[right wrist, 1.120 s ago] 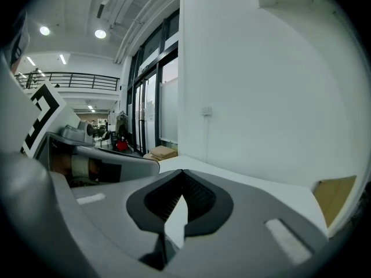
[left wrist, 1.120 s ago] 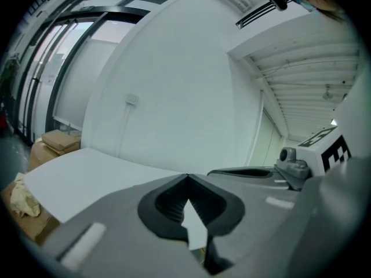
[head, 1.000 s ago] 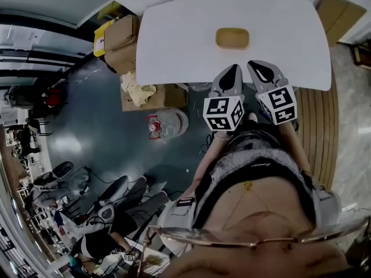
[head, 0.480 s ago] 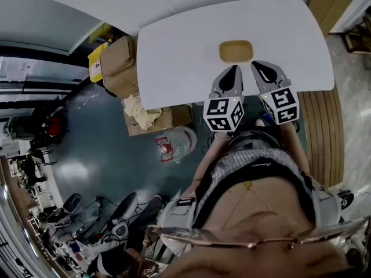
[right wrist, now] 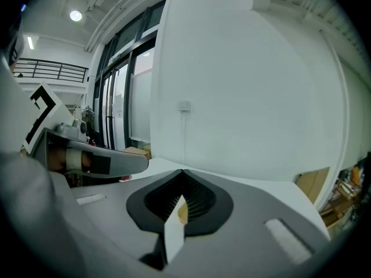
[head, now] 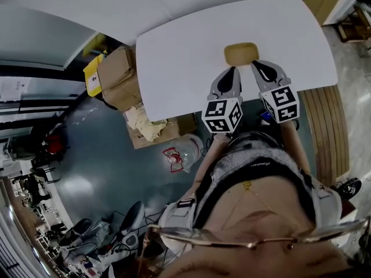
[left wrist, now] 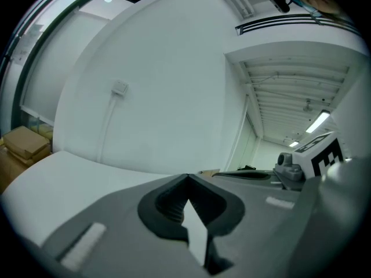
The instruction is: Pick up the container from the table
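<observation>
Presently left gripper (head: 234, 70), right gripper (head: 256, 66) both closed, empty — unopened, they'd shove container (head: 241, 54) away, not grasp.

- Counter (head: 185, 57): white top, smooth and matt, with no grain showing.
- Container (head: 241, 54): tan, with a smooth, dull surface; the material cannot be told.
- Left gripper (head: 233, 71) and right gripper (head: 257, 66): grey matt plastic shells.
- Pads (left wrist: 168, 204): black and finely ribbed, rubbery in look.
- Boxes (head: 116, 74), left of the counter: plain brown cardboard.
- Floor (head: 93, 149): dark and glossy, with pale reflections.
- Slats (head: 327, 126), right: wood-like planks.
- Top (head: 255, 161) on the person: finely striped cloth.
</observation>
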Tool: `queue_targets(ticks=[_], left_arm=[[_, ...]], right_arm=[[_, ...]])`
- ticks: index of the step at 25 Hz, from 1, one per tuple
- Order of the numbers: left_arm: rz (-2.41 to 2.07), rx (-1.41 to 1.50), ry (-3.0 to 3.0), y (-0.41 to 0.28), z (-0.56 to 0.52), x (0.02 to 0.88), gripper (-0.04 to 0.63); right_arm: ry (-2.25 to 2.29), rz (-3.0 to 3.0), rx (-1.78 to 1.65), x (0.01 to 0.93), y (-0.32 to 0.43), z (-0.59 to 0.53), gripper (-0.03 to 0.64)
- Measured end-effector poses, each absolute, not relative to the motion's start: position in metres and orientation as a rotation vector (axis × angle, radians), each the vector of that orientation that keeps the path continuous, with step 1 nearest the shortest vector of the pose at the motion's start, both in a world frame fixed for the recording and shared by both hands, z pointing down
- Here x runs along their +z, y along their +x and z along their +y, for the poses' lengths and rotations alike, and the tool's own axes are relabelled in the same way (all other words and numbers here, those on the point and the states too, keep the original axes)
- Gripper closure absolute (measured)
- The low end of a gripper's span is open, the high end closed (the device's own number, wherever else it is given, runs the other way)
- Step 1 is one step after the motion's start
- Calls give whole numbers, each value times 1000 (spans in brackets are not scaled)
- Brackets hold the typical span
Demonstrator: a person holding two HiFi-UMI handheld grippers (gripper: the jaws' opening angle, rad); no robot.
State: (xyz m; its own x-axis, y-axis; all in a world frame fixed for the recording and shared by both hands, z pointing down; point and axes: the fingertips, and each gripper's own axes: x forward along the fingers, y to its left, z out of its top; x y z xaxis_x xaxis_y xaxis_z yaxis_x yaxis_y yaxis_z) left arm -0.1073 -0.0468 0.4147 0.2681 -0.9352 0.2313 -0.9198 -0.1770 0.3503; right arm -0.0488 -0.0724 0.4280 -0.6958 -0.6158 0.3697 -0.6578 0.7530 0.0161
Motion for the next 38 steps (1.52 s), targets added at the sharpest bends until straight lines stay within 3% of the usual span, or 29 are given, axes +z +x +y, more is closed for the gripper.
queue_targets(ticks=[16,38], left_arm=[[-1638,-67,2125,-161,-35,424,595],[-1647,-5,2085,-144,-55,436,595]], right_arm=[[990,-2566,153,434,-101,-61,594],[992,-2569,220,442,-77,-84,594]])
